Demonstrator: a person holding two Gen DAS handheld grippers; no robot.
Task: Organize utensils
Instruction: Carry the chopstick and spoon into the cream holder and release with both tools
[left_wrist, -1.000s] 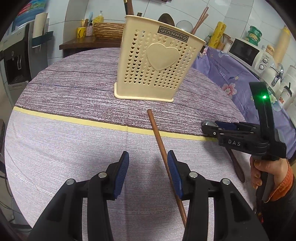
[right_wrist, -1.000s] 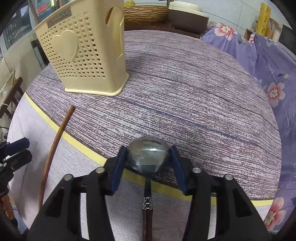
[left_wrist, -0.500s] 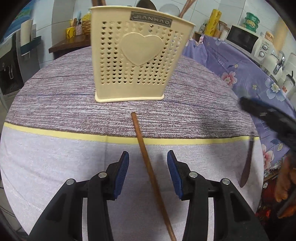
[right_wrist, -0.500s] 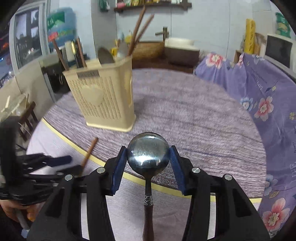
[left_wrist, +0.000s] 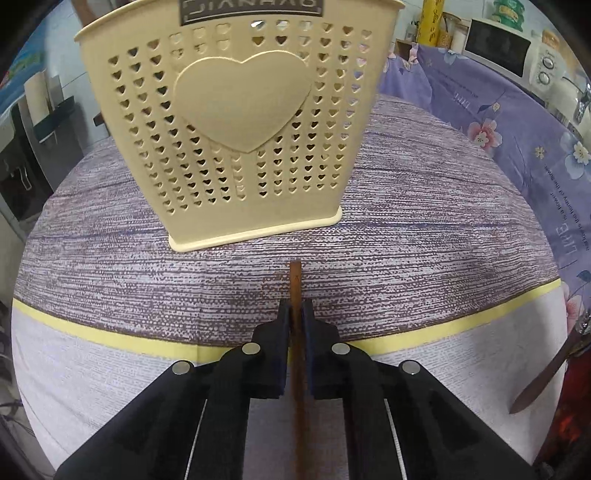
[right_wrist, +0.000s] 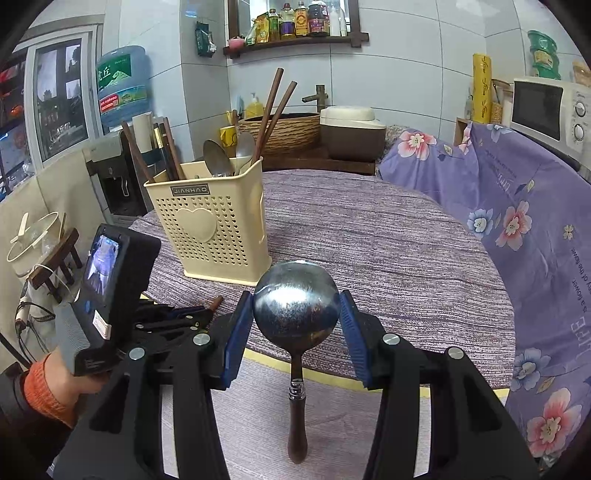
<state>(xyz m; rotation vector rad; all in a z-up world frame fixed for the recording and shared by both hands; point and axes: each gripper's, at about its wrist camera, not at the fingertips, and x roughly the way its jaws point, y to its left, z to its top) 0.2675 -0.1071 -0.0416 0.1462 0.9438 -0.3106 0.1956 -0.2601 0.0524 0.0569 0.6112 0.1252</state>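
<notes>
Now the left gripper (left_wrist: 295, 314) pinches a chopstick (left_wrist: 295, 284) lying on the table (left_wrist: 424, 229), ready to lift; the right gripper (right_wrist: 295, 317) clamps a spoon (right_wrist: 295, 310) bowl, raised towards the holder (right_wrist: 210, 236).

Left gripper (left_wrist: 295, 317) jaws clamped, right (right_wrist: 295, 314) gripping.

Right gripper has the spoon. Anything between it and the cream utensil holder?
Nothing visible. The spoon is held above the table; only bare cloth lies before the utensil holder. Its top is partly taken by chopsticks and spoons.
</notes>
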